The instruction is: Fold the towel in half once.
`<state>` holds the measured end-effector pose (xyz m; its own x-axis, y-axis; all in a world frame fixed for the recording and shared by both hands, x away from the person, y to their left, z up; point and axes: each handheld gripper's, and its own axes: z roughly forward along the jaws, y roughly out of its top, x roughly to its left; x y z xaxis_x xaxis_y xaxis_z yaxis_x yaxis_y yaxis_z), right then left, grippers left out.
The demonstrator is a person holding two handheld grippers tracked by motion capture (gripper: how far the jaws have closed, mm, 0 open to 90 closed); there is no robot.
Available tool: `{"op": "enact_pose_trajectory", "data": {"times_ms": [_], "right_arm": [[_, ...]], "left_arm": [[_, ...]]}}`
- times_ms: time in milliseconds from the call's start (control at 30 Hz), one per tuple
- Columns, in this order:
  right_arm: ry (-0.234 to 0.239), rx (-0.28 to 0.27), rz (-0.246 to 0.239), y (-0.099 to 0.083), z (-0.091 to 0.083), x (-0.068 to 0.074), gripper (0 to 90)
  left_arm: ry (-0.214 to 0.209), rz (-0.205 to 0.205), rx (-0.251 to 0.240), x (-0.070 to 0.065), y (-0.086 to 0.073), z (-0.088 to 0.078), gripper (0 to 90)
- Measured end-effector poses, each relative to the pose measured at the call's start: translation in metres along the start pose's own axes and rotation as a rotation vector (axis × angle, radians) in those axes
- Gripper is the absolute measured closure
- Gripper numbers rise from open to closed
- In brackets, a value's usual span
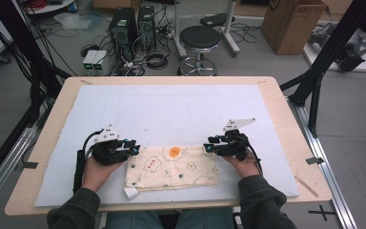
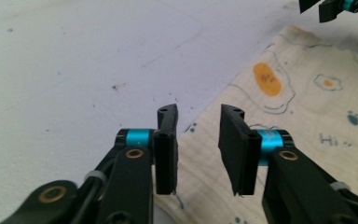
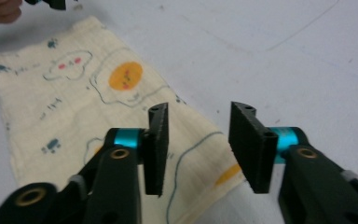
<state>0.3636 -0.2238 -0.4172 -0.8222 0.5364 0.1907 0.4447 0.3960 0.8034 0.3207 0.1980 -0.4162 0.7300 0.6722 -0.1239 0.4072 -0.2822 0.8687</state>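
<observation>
A folded cream cloth [image 1: 171, 167] printed with fried eggs and small clouds lies flat near the front of the pale mat [image 1: 171, 105]. My left gripper [image 1: 134, 149] sits at the cloth's far left corner, jaws apart. In the left gripper view my left gripper [image 2: 199, 112] stands open over the edge of the cloth [image 2: 307, 107], its pads clear of the fabric. My right gripper [image 1: 210, 144] is at the far right corner. In the right gripper view my right gripper [image 3: 201, 109] is open above the corner of the cloth [image 3: 65, 102], nothing pinched.
The mat covers most of the wooden table [image 1: 52, 124]. A small white tag [image 1: 131, 192] sticks out at the cloth's near left corner. Beyond the table stand a black stool [image 1: 199, 40], computer towers [image 1: 124, 28] and a cardboard box [image 1: 290, 24].
</observation>
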Motion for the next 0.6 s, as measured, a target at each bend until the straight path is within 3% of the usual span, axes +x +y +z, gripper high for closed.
{"op": "enact_pose_trajectory", "data": {"times_ms": [200, 367, 600], "right_arm": [[-0.026, -0.026, -0.015, 0.007, -0.006, 0.005, 43.1], [-0.056, -0.019, -0.016, 0.01, -0.006, 0.005, 37.2], [-0.07, 0.008, -0.019, 0.008, -0.003, 0.006, 36.1]], "left_arm": [[-0.016, 0.007, -0.026, 0.002, 0.004, -0.011, 56.4], [-0.015, -0.011, -0.037, 0.004, 0.008, -0.016, 47.3], [-0.009, -0.001, -0.027, 0.003, 0.007, -0.015, 43.6]]}}
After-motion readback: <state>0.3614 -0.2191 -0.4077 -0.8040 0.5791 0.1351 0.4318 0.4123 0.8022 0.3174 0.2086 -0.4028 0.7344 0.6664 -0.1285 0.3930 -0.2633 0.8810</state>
